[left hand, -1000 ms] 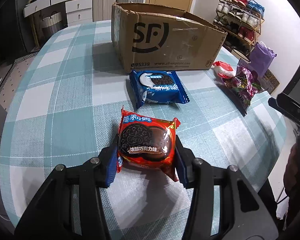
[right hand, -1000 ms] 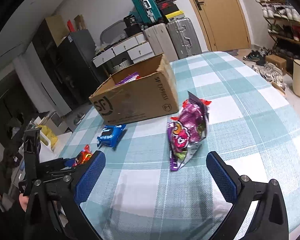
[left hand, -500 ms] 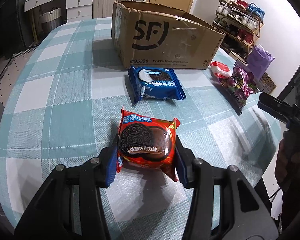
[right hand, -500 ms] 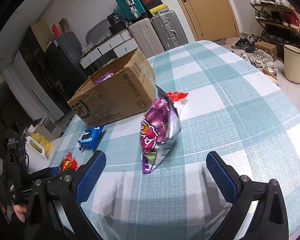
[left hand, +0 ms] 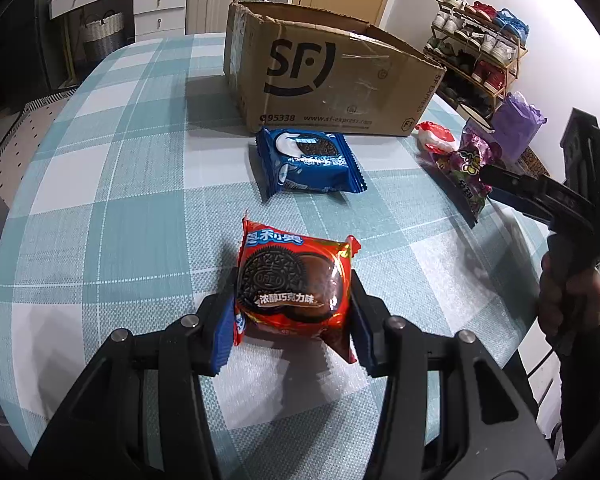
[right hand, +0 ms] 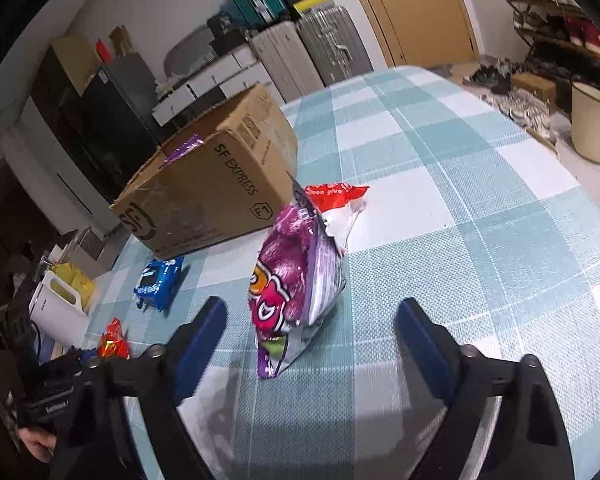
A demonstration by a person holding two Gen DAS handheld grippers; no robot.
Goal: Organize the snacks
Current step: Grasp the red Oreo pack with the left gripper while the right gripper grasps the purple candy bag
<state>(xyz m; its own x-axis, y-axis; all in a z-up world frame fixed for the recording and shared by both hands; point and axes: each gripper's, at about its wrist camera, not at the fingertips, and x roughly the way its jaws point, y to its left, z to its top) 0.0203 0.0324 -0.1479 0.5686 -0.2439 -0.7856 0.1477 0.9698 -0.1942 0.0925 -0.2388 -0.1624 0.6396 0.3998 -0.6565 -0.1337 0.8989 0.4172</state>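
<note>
Covering round table (left hand: 100,208): teal-white check cloth; suitcases (right hand: 312,52), shoe rack (left hand: 480,52) behind.

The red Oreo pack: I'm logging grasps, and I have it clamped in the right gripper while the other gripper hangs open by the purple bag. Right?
Not quite. The left gripper clamps the red Oreo pack, as the left wrist view shows. The right gripper is the open one, by the purple bag.
</note>
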